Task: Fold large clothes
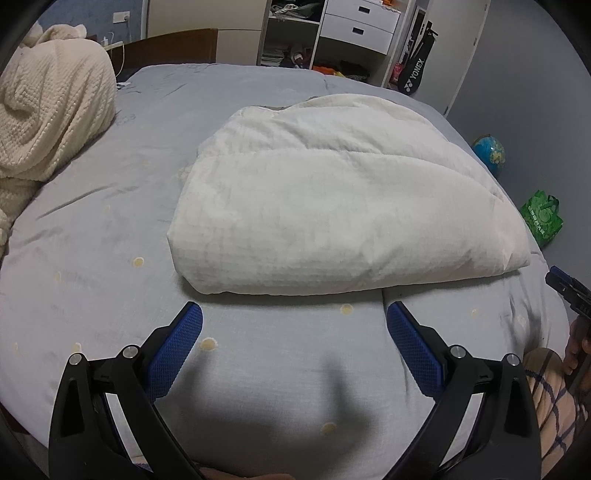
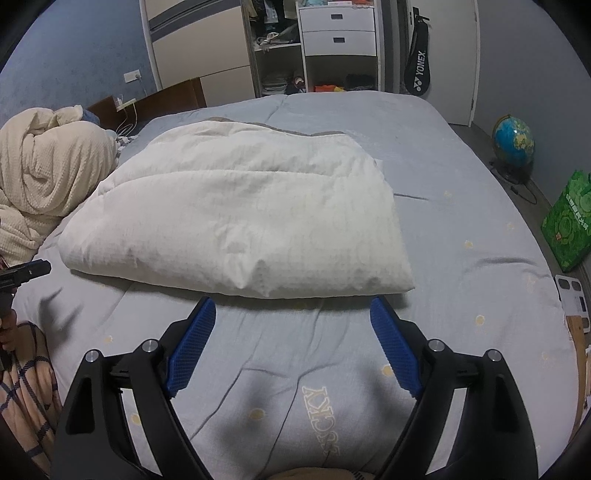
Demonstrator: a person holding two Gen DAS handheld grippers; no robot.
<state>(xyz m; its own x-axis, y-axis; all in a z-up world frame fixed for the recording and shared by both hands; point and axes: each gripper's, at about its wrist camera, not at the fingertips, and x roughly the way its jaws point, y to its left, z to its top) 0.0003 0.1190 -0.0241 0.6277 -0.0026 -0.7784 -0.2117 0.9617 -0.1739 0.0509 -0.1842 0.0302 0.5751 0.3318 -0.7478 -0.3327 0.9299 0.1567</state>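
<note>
A white quilted comforter (image 1: pixel 332 206) lies folded into a thick rectangle on the grey bed (image 1: pixel 92 240); it also shows in the right wrist view (image 2: pixel 243 221). My left gripper (image 1: pixel 294 314) is open and empty, its blue pads just short of the comforter's near edge. My right gripper (image 2: pixel 293 308) is open and empty, also just short of the near edge, toward the comforter's right corner. The right gripper's tip shows at the left view's right edge (image 1: pixel 565 286), and the left gripper's tip at the right view's left edge (image 2: pixel 26 273).
A cream knitted blanket (image 1: pixel 48 110) is heaped at the bed's far left. Beyond the bed stand an open wardrobe with white drawers (image 2: pixel 338 33) and a racket bag (image 2: pixel 417 66). A globe (image 2: pixel 513 142) and a green bag (image 2: pixel 569 225) are on the floor at right.
</note>
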